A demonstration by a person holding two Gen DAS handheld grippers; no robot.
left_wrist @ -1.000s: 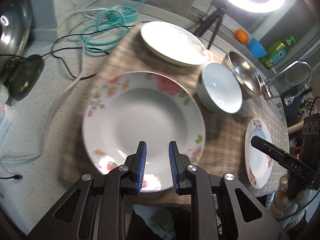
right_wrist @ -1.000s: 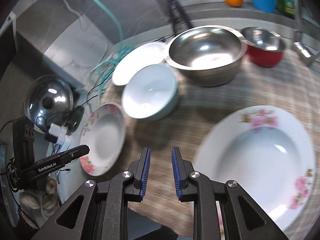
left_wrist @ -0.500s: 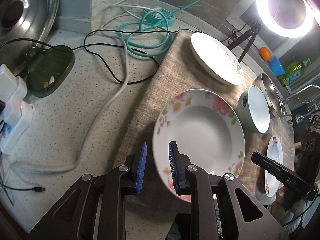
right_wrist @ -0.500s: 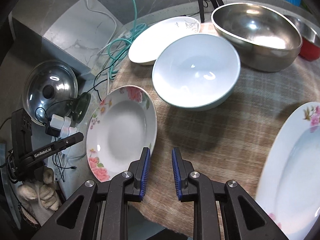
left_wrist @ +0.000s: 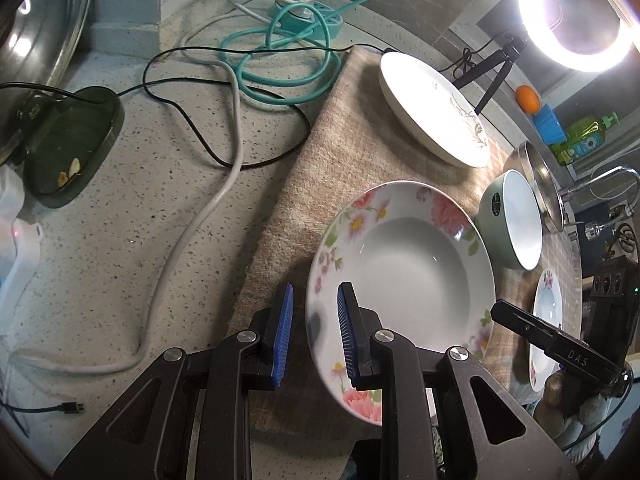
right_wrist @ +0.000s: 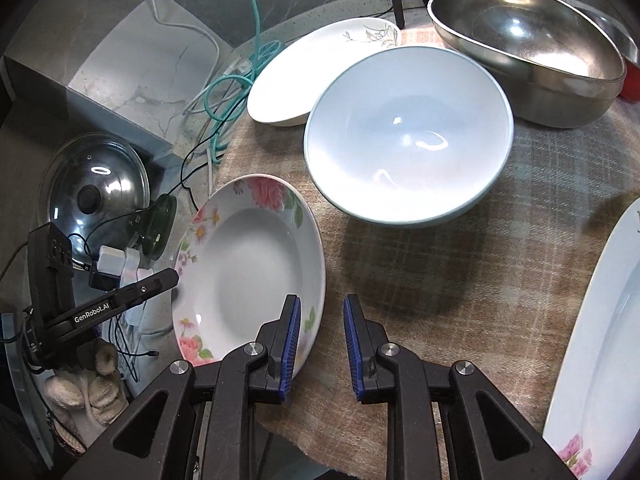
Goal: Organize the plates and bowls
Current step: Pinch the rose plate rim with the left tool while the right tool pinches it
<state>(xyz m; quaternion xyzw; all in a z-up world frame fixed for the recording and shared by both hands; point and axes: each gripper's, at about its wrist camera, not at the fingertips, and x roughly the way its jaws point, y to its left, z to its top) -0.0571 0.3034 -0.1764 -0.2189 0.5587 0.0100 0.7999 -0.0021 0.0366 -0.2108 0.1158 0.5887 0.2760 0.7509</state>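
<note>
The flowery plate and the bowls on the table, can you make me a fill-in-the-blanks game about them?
1. The deep white plate with pink flowers lies on a woven ____.
2. The pale green bowl is ____ inside.
3. The big shiny bowl behind it is made of ____.
4. The coiled cable on the speckled counter is ____ in colour.

Missing words: mat; white; metal; teal
</note>
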